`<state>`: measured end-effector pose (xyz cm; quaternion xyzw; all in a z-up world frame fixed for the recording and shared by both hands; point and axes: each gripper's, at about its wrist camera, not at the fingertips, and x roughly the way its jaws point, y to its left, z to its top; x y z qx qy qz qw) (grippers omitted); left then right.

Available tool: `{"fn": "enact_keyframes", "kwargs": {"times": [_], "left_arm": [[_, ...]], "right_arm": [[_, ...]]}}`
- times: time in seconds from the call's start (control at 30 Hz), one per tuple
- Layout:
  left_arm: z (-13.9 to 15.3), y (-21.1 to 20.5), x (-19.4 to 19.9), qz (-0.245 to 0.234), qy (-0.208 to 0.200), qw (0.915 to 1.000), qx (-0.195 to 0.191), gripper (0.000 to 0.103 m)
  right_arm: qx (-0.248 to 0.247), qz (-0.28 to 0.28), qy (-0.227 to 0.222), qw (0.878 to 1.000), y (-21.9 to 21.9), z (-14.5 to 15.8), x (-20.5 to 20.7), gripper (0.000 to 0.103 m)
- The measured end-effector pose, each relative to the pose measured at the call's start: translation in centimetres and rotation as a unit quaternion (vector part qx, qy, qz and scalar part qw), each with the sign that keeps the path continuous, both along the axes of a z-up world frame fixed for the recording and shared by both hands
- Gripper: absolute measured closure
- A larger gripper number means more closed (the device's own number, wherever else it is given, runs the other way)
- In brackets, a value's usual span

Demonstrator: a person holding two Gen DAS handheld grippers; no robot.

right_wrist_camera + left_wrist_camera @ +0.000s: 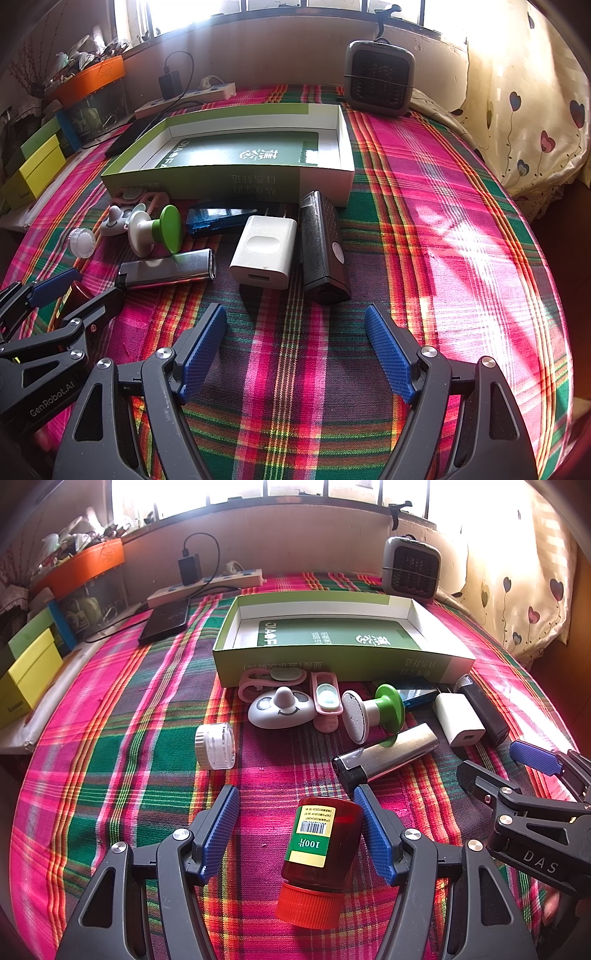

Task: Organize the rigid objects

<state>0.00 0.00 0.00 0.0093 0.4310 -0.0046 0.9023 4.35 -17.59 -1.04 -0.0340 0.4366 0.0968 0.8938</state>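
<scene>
A brown pill bottle (321,843) with a red cap lies on the plaid cloth between the open jaws of my left gripper (295,805), nearer the right finger. My right gripper (295,317) is open and empty over bare cloth, just short of the white charger (264,251) and the black device (325,247). An open green box (332,661) stands behind a row of small items: a silver lighter (388,757), a green-and-white stamp (373,712), a white smiley toy (280,709), a pink clip (327,699), a clear jar (216,746).
A blue case (218,218) lies against the box front. A grey heater (378,79) stands at the back right. A power strip (207,585), a dark power bank (166,622) and coloured boxes (33,664) sit at the left. A heart-print pillow (532,122) borders the right.
</scene>
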Motion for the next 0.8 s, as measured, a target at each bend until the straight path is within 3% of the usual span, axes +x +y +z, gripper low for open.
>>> {"fn": "enact_keyframes", "kwargs": {"times": [0.23, 0.53, 0.8], "left_arm": [[0.2, 0.2, -0.6, -0.027, 0.004, 0.9996, 0.008, 0.039], [1.9, 0.4, -2.7, -0.067, -0.020, 0.9973, -0.019, 0.039], [2.7, 2.7, -5.0, -0.064, -0.027, 0.9969, -0.036, 0.039]], "right_arm": [[0.001, 0.020, 0.002, 1.000, -0.4, 0.2, -0.5, 0.026], [0.041, 0.012, -0.002, 0.999, -2.4, 0.3, -1.0, 0.026], [0.043, 0.007, -0.013, 0.999, -3.5, 0.7, -1.7, 0.026]]}}
